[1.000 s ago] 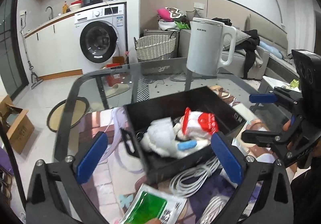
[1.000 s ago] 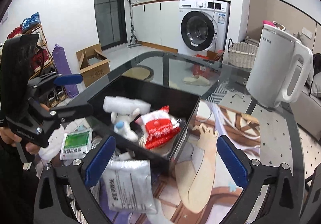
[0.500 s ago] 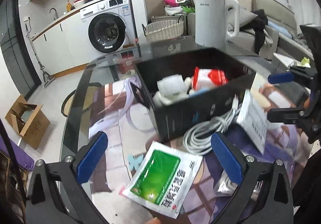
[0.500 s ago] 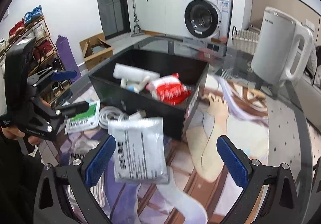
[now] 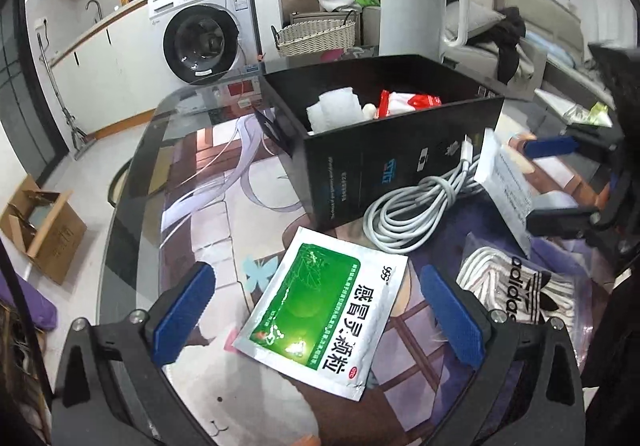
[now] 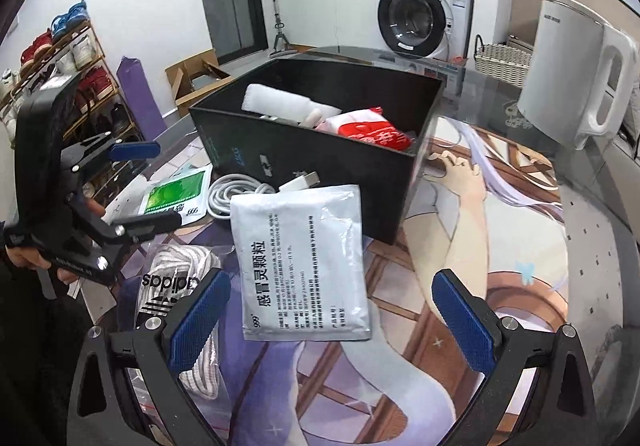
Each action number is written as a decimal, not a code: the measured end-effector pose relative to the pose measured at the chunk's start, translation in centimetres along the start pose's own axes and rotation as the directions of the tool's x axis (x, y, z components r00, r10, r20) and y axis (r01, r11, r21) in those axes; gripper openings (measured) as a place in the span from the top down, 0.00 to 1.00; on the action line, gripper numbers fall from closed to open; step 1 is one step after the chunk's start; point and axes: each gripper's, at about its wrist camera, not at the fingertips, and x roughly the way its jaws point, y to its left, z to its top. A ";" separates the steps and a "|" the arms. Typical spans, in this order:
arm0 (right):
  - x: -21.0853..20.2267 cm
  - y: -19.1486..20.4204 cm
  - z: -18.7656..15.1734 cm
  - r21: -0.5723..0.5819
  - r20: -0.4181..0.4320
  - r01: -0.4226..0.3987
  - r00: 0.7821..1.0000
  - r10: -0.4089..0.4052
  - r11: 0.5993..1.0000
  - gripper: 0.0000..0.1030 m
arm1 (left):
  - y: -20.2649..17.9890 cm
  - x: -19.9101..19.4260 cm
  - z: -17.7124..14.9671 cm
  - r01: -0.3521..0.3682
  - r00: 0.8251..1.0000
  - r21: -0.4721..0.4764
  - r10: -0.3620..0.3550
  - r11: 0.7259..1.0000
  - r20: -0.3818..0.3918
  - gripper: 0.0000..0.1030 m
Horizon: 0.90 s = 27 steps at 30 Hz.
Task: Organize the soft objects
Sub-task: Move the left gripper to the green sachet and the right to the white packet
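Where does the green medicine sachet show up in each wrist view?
Left wrist: the green medicine sachet lies low in the centre, flat on the table between the open fingers of the left gripper.
Right wrist: it lies at mid-left, partly hidden behind the left gripper.
Shared landmark: the coiled white cable beside it, in front of the black box.

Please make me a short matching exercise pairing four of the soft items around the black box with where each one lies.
Items:
1. green sachet
2. red-and-white pack
3. white cable coil
4. grey sachet

Places:
A. inside the black box
B. between the open left gripper fingers
C. against the box's front wall
D. before the open right gripper

Pairs: 1-B, 2-A, 3-C, 4-D
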 end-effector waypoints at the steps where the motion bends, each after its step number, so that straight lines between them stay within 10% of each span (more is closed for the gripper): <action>1: 0.1 0.0 0.0 -0.001 -0.003 0.000 1.000 0.000 1.000 0.01 | 0.2 0.2 -0.1 -0.004 1.000 0.000 0.004 1.000 -0.016 0.00; 27: 2.7 0.5 0.7 0.018 -0.075 -0.012 0.997 0.014 1.000 0.01 | 0.9 2.5 0.2 0.045 0.989 -0.038 -0.050 0.998 -0.137 0.00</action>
